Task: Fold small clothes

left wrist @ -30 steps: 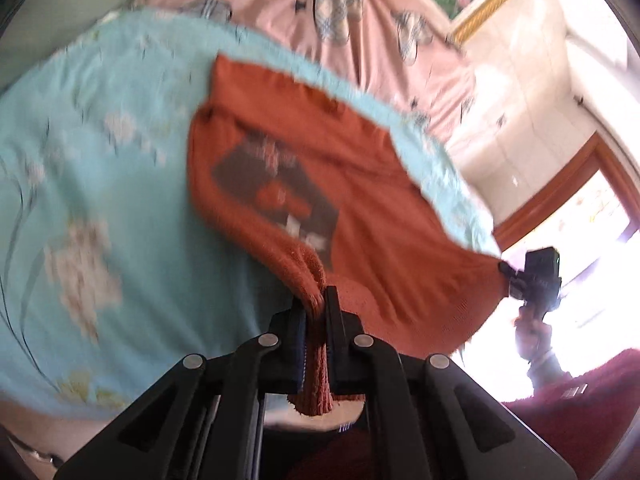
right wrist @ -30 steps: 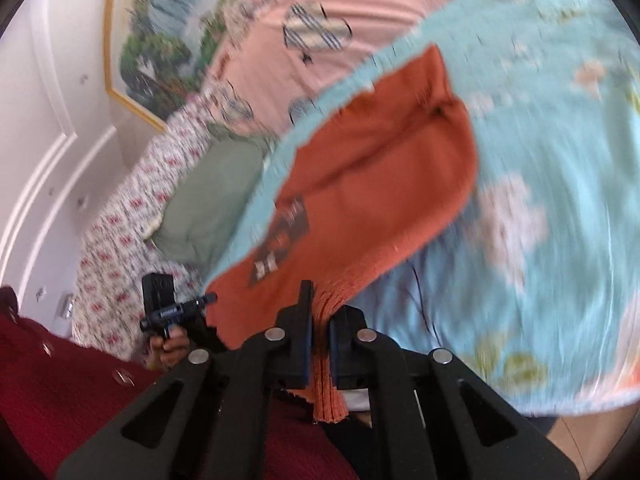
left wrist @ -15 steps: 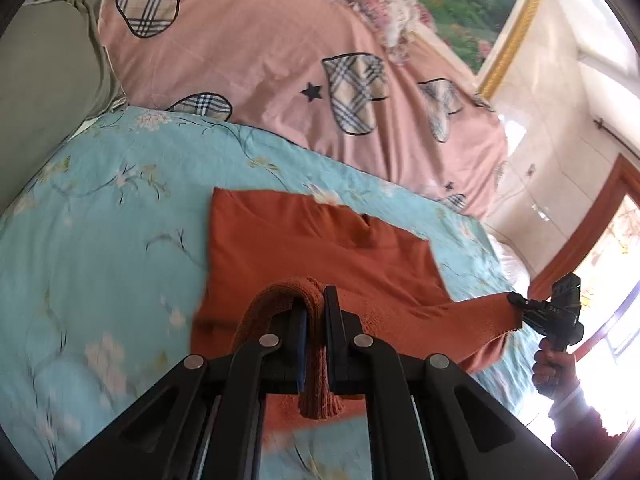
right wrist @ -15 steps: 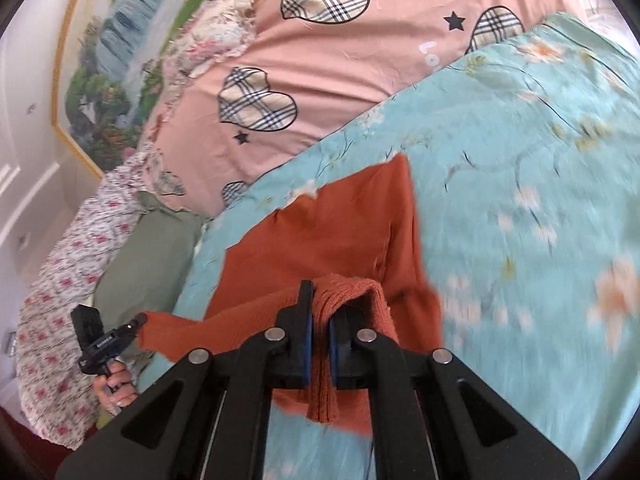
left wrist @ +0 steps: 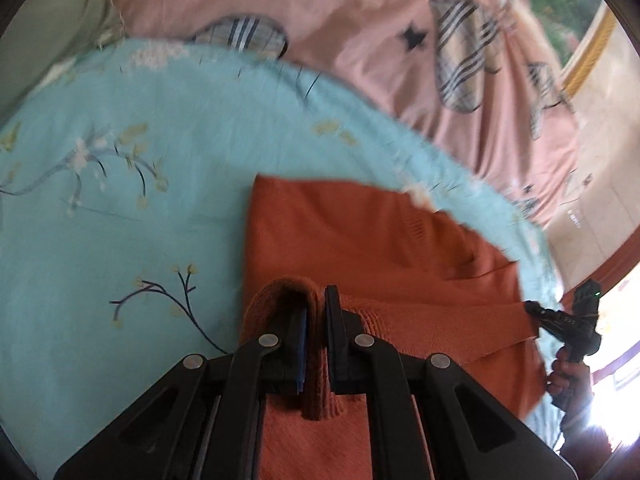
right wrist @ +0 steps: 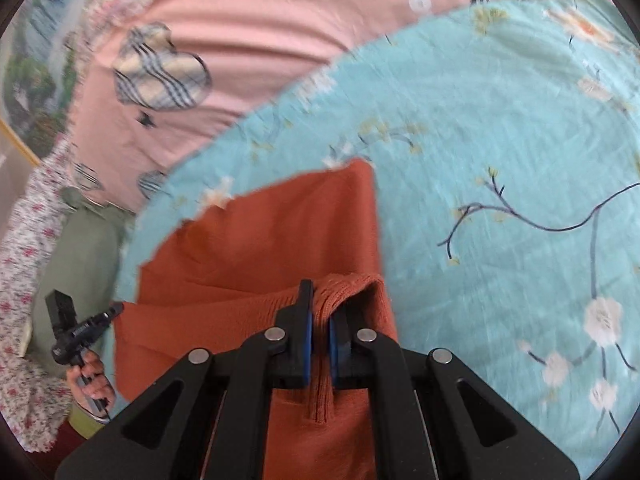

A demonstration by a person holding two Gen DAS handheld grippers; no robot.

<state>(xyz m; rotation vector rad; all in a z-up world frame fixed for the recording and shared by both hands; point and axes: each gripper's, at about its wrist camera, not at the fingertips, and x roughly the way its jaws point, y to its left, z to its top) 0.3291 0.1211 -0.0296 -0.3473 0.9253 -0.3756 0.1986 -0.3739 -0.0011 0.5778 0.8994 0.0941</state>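
An orange knit sweater (left wrist: pixel 360 240) lies on the light blue flowered sheet (left wrist: pixel 120 208), its lower half folded over toward the collar. My left gripper (left wrist: pixel 316 312) is shut on the ribbed hem at one corner. My right gripper (right wrist: pixel 318 312) is shut on the hem at the other corner of the sweater (right wrist: pixel 260 240). The hem stretches between the two grippers, low over the sweater's upper part. The right gripper also shows at the right edge of the left wrist view (left wrist: pixel 532 310), and the left gripper at the left of the right wrist view (right wrist: pixel 116 309).
A pink quilt with plaid hearts (left wrist: pixel 360 20) lies behind the blue sheet (right wrist: pixel 500 120). A green pillow (right wrist: pixel 80 264) sits at the left side of the bed. A framed picture (right wrist: pixel 24 80) hangs on the wall beyond.
Both grippers have carried the hem forward over the sweater and lowered it toward the sheet. The printed front is now covered by the fold.
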